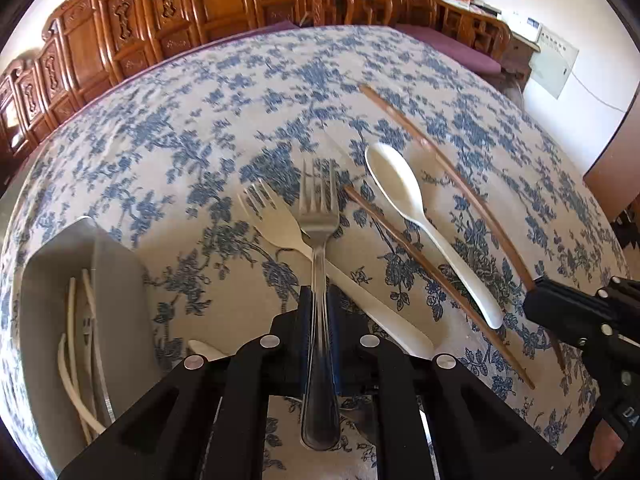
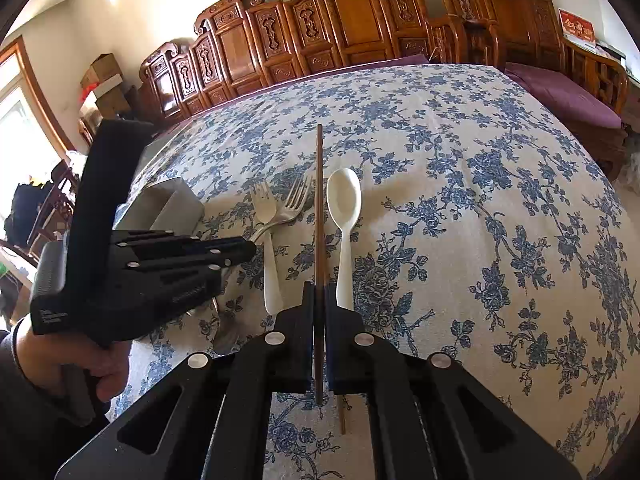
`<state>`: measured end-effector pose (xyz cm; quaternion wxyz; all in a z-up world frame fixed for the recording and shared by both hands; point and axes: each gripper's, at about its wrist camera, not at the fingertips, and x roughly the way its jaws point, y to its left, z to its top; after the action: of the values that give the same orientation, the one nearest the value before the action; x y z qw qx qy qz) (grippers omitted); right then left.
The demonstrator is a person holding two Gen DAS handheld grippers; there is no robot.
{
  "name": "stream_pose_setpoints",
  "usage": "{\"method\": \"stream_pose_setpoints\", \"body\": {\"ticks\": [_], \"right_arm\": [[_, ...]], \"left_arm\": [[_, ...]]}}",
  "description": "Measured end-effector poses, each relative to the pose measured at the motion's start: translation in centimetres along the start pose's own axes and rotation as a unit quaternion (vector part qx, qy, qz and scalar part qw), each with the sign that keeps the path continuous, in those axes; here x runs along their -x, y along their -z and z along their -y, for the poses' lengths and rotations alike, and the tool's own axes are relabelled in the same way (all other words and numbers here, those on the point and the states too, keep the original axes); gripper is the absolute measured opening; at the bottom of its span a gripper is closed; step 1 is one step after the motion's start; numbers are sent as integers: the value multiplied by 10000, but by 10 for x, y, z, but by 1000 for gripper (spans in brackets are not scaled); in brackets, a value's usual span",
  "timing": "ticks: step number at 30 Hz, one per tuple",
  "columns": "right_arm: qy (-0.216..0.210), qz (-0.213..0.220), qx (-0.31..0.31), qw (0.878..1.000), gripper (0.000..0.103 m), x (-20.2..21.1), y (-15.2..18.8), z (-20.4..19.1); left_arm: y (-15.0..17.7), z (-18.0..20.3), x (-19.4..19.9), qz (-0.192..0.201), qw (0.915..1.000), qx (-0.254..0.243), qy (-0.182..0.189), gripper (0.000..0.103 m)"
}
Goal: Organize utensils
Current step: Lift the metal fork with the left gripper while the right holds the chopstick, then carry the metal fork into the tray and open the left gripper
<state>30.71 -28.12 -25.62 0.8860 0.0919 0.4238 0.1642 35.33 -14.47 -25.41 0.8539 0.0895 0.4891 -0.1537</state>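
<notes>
Your left gripper [image 1: 320,296] is clamped on the metal fork [image 1: 319,216], just above the white fork [image 1: 280,232]; your right gripper [image 2: 319,296] pinches a chopstick [image 2: 319,200] beside the spoon [image 2: 344,208] over the worktop [image 2: 480,160]

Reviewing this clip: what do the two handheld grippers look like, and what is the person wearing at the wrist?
Both grippers are matte black plastic. The left gripper and the right gripper each have angular linkage arms with round silver pins and blue-lined pads. From the right wrist view, the left unit carries a tall black block on top and small white lettering on its body. A dark sleeve covers the wrist.
</notes>
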Motion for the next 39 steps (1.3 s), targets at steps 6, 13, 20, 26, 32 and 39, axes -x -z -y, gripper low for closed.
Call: {"method": "stream_pose_setpoints", "body": {"ticks": [6, 13, 20, 26, 32, 39], "right_arm": [[-33, -24, 89, 10000, 6, -3, -2, -8], [-58, -76, 256, 9996, 6, -10, -3, -25], [-139, -77, 395, 9991, 6, -13, -5, -42], [-232, -80, 587, 9980, 6, -16, -5, -61], [-288, -108, 712, 9970, 6, -19, -4, -74], [-319, -140, 804, 9962, 6, -22, -2, -82]], "left_arm": [[-3, -7, 24, 276, 9996, 13, -10, 7], [1, -21, 50, 497, 9987, 93, -7, 7], [9, -40, 77, 694, 9973, 223, -51, 7], [26, -65, 103, 842, 9956, 363, -202, 7], [44, -91, 121, 934, 9934, 557, -366, 7], [59, -114, 114, 830, 9924, 720, -562, 7]]}}
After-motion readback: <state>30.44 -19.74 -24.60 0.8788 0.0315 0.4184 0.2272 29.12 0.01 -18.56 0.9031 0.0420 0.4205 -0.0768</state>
